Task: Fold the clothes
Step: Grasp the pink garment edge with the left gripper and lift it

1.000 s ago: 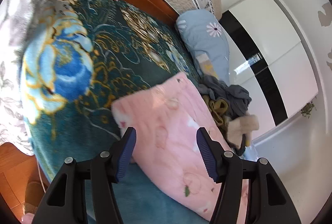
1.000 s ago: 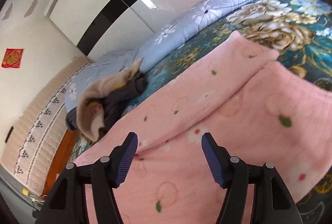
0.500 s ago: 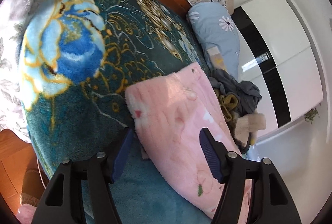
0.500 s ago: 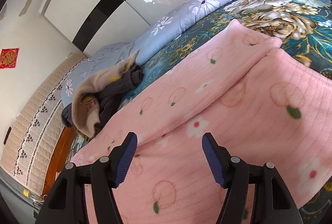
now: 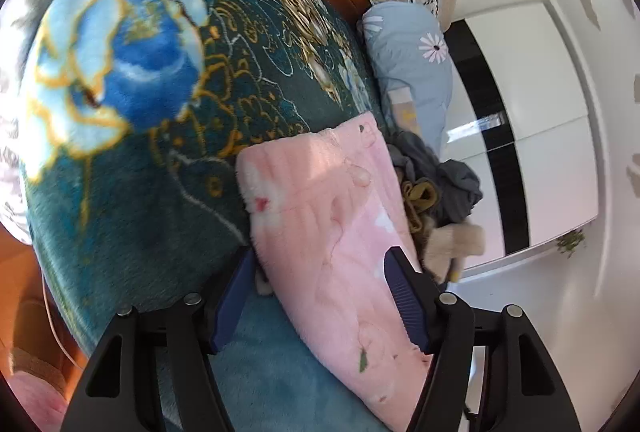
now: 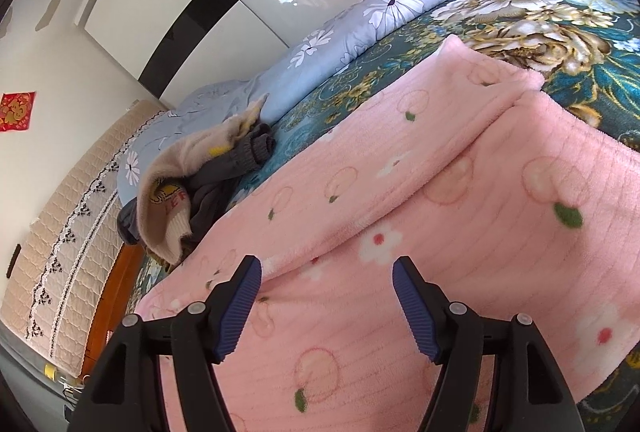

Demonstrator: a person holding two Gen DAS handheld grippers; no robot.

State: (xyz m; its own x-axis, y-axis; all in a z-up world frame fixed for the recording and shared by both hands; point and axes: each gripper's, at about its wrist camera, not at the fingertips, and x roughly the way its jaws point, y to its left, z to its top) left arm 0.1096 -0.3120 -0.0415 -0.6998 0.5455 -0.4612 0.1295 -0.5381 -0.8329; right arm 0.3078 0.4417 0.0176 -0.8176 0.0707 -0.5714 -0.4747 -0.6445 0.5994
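A: So, where is the pink fleece garment (image 6: 400, 200) now?

B: It lies on the bed blanket (image 5: 160, 192), the green one with big flowers. In the right view it fills the middle and lower right. One part is laid over another, with a long fold line running from the lower middle up to the right.

A: And the tools?

B: The left tool (image 5: 320, 296) is wide open. It holds nothing. One finger is down by the pink edge and the other sits over the pink cloth. The right tool (image 6: 326, 308) is wide open too, with nothing in it, just above the pink cloth.

A: What could go wrong?

B: I think a tool could grab both layers, or the blanket too, because they are all soft and fuzzy. Then the fold would pull crooked.

A: Any room to move?

B: Yes. There is bare blanket at the upper left of the left view. But the pile of clothes (image 6: 192, 192) sits close, left of middle in the right view, and the blue quilt (image 6: 360, 12) lies along the top.
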